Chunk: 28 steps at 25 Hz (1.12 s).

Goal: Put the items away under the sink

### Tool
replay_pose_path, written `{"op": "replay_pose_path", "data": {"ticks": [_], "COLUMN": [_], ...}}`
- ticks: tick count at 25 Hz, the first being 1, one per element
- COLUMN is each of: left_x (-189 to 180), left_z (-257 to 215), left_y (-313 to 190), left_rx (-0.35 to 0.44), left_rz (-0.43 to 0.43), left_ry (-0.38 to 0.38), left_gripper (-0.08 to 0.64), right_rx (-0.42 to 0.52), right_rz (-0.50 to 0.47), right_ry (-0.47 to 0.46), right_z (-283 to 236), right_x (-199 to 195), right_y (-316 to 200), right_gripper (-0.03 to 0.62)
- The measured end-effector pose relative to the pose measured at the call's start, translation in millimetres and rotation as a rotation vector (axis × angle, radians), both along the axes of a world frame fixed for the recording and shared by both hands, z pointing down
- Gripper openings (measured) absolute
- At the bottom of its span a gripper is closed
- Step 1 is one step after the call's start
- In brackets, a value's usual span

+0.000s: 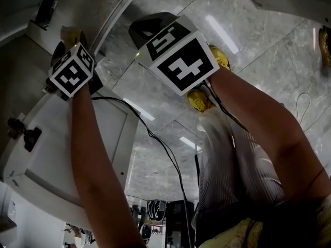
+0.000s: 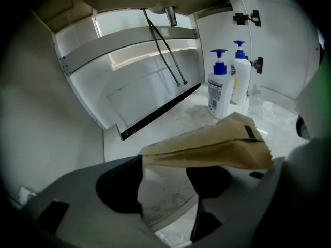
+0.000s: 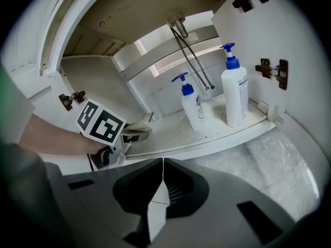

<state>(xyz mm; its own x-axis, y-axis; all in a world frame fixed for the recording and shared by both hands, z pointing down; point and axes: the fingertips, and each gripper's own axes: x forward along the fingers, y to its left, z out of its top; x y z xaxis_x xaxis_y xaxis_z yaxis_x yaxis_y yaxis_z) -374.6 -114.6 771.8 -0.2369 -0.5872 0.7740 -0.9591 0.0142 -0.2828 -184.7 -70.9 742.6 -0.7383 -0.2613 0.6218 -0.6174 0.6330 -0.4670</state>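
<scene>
Under the sink, at the front of the white cabinet floor [image 2: 191, 120], a tan kraft-paper bag [image 2: 217, 143] lies flat and creased, its top folded over along a serrated edge. It stretches across the tips of the left gripper [image 2: 165, 182], whose jaws stand wide apart and do not seem to press on it. I judge this to be the letting-go step: the bag looks set down. The next move calls for drawing that gripper straight back out, since paper this light could catch on a pad and be dragged along.

Behind the bag and to its right, near it but apart, two white plastic pump bottles with blue heads [image 2: 221, 89] stand upright side by side, smooth and rigid. Two thin dark hoses [image 2: 166, 50] hang from the basin above. Outside the cabinet, the right gripper [image 3: 161, 187] hovers over the glossy grey marble floor [image 3: 279, 154], its jaws pressed together with nothing in them.
</scene>
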Motion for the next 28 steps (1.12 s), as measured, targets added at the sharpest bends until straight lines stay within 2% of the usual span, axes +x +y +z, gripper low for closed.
{"op": "replay_pose_path", "data": {"ticks": [4, 7, 12, 17, 21, 28], "left_x": [7.6, 12.7, 26.9, 33.8, 45.3, 54.9], "left_z": [8.4, 8.0, 4.2, -2.8, -11.5, -34.0], "left_y": [10.9, 11.3, 13.0, 18.2, 25.3, 40.6], "left_rx": [-0.065, -0.067, -0.047, -0.016, 0.002, 0.057], "left_rz": [-0.085, -0.118, -0.052, -0.023, 0.008, -0.079], "left_ry": [0.115, 0.185, 0.203, 0.185, 0.165, 0.183], "left_gripper": [0.281, 0.279, 0.264, 0.152, 0.144, 0.090], "right_rx": [-0.004, -0.004, -0.004, -0.005, -0.020, -0.010], "right_rz": [0.001, 0.007, 0.001, 0.004, 0.014, 0.007], "right_ry": [-0.001, -0.001, -0.005, -0.003, 0.002, 0.009], "right_z": [0.0, -1.6, -3.7, -5.4, -11.2, -34.1], "right_x": [1.6, 3.0, 1.5, 3.7, 6.8, 11.5], "right_y": [0.1, -1.5, -1.1, 0.1, 3.7, 7.9], "right_gripper": [0.026, 0.026, 0.026, 0.026, 0.026, 0.026]}}
